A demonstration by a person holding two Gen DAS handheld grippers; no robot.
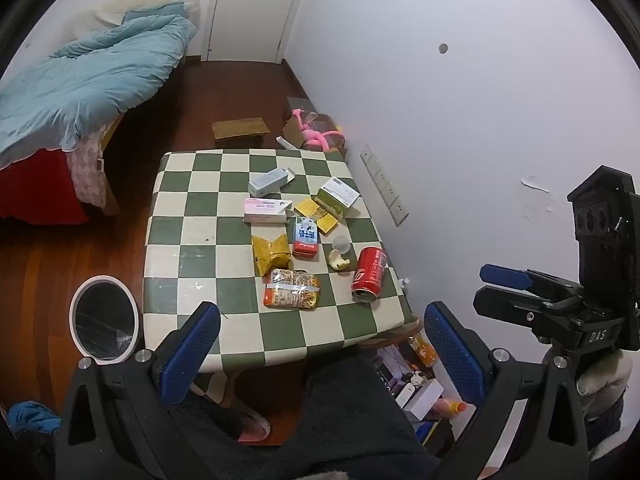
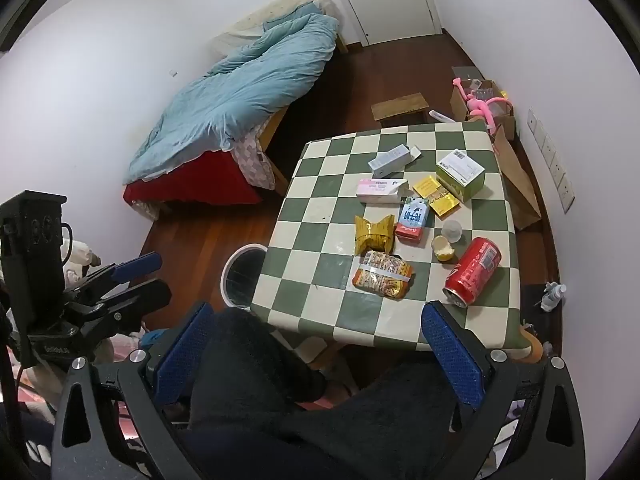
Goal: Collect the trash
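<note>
A green-and-cream checkered table [image 1: 188,248] [image 2: 320,280] holds trash: a red soda can [image 1: 369,274] [image 2: 473,271] on its side, an orange snack packet [image 1: 291,289] [image 2: 382,275], a yellow wrapper [image 1: 271,254] [image 2: 373,234], a blue-and-red milk carton [image 1: 306,236] [image 2: 413,217], a pink box [image 1: 266,210] [image 2: 380,191], a green box [image 1: 338,196] [image 2: 460,172], a grey-blue box [image 1: 270,181] [image 2: 390,161]. A white-rimmed bin [image 1: 105,324] [image 2: 242,276] stands on the floor left of the table. My left gripper [image 1: 320,354] and right gripper [image 2: 316,358] are open and empty, held above the table's near edge.
A bed with a blue duvet [image 1: 88,80] [image 2: 240,96] lies at the left. A small wooden stool [image 1: 240,128] [image 2: 400,106] and a cardboard box with a pink toy [image 1: 316,132] [image 2: 482,102] stand beyond the table. Clutter lies on the floor right of the table [image 1: 420,384].
</note>
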